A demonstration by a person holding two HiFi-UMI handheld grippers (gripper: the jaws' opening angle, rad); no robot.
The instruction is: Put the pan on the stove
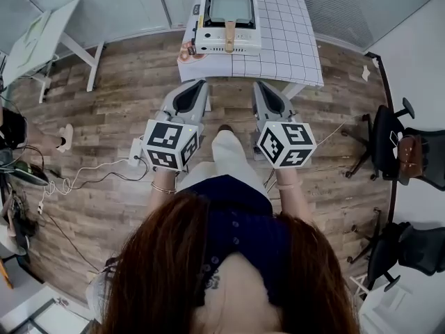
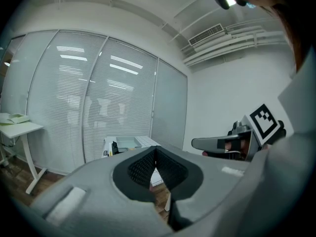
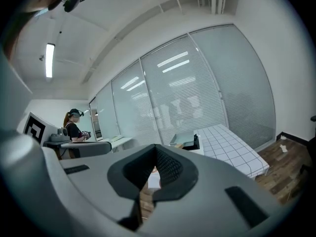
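Open floor (image 1: 139, 82) lies before the table (image 1: 292, 40); the stove (image 1: 240, 45) and pan (image 1: 230, 7) crowd its left side, its right lies bare.

The white grid-patterned table (image 1: 292, 40) stands at top centre of the head view. On its left part sits the white boxy portable stove (image 1: 226, 45), and the grey rectangular wooden-handled pan (image 1: 231, 7) rests on it. Below the table, mid-frame, the left gripper (image 1: 198, 83) and right gripper (image 1: 261, 85) are side by side. A white desk (image 1: 49, 30) stands at upper left, and black office chairs (image 1: 386, 145) line the right edge.
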